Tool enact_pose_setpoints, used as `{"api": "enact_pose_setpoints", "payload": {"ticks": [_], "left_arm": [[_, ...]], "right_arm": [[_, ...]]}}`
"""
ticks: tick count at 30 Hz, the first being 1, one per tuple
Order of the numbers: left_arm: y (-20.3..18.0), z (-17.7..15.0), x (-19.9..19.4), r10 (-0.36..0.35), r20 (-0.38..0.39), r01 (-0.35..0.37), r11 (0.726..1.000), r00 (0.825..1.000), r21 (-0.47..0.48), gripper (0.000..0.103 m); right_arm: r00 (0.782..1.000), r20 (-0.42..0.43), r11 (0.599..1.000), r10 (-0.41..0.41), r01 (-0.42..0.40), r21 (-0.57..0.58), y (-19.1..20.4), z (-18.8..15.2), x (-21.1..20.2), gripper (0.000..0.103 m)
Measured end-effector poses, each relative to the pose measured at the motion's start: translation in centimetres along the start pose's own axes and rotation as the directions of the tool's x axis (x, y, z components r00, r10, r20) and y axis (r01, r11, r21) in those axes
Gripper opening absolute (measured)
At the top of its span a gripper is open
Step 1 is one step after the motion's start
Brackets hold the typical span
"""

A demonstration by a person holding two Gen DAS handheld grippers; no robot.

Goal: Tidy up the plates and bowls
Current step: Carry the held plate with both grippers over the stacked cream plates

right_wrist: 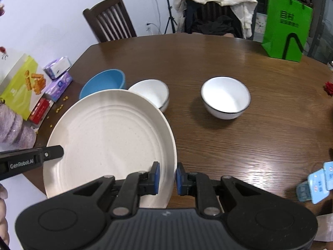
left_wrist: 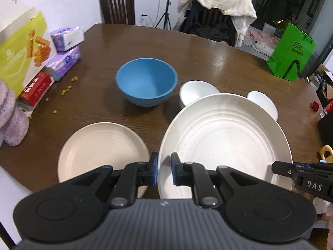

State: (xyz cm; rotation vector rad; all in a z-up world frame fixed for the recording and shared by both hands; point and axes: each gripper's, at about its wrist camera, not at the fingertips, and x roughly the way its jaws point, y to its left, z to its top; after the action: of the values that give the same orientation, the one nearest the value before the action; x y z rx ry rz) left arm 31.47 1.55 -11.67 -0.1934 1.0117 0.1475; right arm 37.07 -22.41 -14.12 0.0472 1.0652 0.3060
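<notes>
A large white ridged plate is held tilted above the brown table. My left gripper is shut on its left rim. My right gripper is shut on its right rim. A beige plate lies flat on the table to the left. A blue bowl stands beyond it. Two white bowls with dark rims stand on the table; in the left wrist view they are partly hidden behind the held plate.
Tissue packs, a yellow-green snack box and a red box stand at the table's left edge, with small yellow bits scattered nearby. A green paper bag stands at the far right. Chairs stand behind the table.
</notes>
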Motion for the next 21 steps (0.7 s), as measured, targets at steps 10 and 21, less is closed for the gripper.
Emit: {"api": "enact_pose_setpoints", "payload": {"ticks": [10,21], "left_arm": [[4.8,0.3,0.5,0.015,-0.019,-0.015,1.0,1.0,-0.022,0.014],[9.3,0.0,1.2,0.033,-0.04,-0.035,0.999,0.999,-0.038,0.014]], "right_arm": [[1.0,-0.024,0.999,0.016,-0.017,-0.027,5.1,0.4,2.3,0.015],[0.999,-0.048,0.999,0.025,-0.027,-0.046,9.1,0.5,4.4,0.015]]}}
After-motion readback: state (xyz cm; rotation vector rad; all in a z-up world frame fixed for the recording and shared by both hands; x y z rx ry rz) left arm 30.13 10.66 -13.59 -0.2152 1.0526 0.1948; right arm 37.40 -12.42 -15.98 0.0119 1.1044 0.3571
